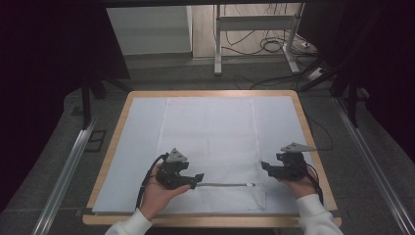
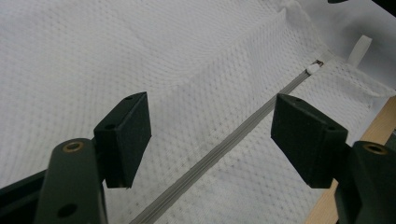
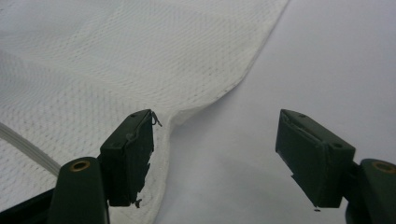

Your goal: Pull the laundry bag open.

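A white mesh laundry bag with a grey zipper (image 1: 210,147) lies flat near the middle of a wooden-edged counter (image 1: 113,147) covered with a pale sheet, its zipper running along the edge nearest the person. The left hand-held gripper (image 1: 195,179) sits low over the bag's near left part, at the left end of the grey zipper (image 2: 219,154); its jaws stand wide apart with the zipper line passing between them, untouched. The white zipper pull (image 2: 313,69) rests farther along, near the bag's right corner. The right hand-held gripper (image 1: 266,166) hovers at the bag's right edge, jaws likewise wide and gripping nothing, the mesh hem (image 3: 219,93) just beside one pad.
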The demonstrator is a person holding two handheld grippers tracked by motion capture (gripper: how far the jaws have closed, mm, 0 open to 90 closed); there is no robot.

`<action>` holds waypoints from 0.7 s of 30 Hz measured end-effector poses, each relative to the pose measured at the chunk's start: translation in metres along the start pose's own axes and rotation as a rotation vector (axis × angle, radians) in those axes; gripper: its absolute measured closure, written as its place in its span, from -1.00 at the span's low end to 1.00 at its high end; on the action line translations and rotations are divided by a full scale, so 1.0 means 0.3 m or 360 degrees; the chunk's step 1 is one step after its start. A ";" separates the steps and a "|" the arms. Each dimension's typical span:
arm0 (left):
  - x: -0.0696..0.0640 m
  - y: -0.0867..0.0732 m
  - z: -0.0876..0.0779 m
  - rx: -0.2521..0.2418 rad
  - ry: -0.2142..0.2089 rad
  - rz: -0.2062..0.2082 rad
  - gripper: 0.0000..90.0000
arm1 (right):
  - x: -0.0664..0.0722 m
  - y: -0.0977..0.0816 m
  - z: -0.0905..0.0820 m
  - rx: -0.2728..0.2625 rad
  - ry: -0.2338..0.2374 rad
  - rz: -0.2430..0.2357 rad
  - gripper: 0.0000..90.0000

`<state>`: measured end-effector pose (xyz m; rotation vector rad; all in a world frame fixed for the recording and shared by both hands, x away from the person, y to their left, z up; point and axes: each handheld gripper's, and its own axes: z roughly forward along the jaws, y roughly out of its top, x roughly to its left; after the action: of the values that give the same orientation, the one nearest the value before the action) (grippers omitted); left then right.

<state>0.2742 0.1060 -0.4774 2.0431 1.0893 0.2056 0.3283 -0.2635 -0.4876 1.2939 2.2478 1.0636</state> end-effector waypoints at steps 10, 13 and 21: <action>-0.035 0.032 0.041 0.0023 -0.0074 0.0028 -0.36 | -0.011 -0.002 -0.002 -0.0001 -0.0009 0.0008 -0.40; -0.054 0.042 0.049 0.0037 -0.0095 0.0040 -0.36 | -0.017 -0.001 0.001 0.0001 -0.0035 0.0033 -0.41; -0.101 0.051 0.093 0.0077 -0.0141 0.0093 -0.32 | -0.021 -0.004 0.004 -0.0002 -0.0043 0.0047 -0.41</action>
<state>0.2784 0.0623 -0.4787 2.1084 0.9902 0.1180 0.3317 -0.2688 -0.4898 1.3373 2.2140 1.0515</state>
